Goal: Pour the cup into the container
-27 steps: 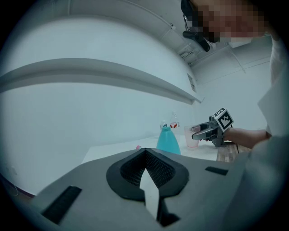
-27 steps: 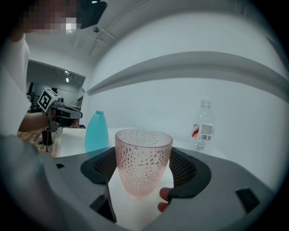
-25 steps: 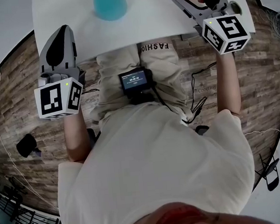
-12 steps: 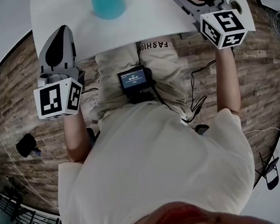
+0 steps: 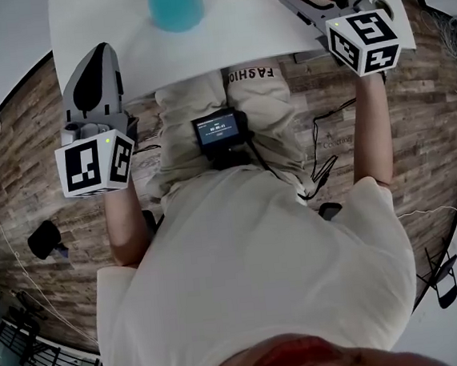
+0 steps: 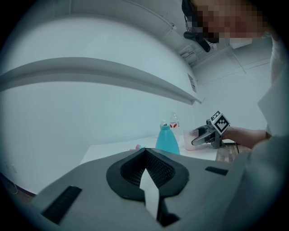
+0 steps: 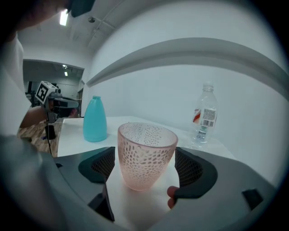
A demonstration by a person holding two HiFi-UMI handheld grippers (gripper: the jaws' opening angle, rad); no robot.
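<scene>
Straddling pink dimpled cup (image 7: pixel 146 153), right gripper (image 7: pixel 146 170) is hovering, jaws spread, not pinching yet. Next is calling for closing, lifting. Left gripper (image 6: pixel 147 176) is hanging pressed together, empty.

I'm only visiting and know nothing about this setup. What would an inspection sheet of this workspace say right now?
Surface: white table, no spills seen.
Job's things: pink dimpled cup upright, contents not discernible; teal container upright, standing apart from it.
Clutter: clear water bottle standing beyond the cup.
Grippers: right gripper open, jaws either side of the cup; left gripper shut, nothing between its jaws, held at the table's near edge.
Cables: black cables trailing over the floor by the person's right side.
Surroundings: wood-plank floor; plain white wall behind the table.
</scene>
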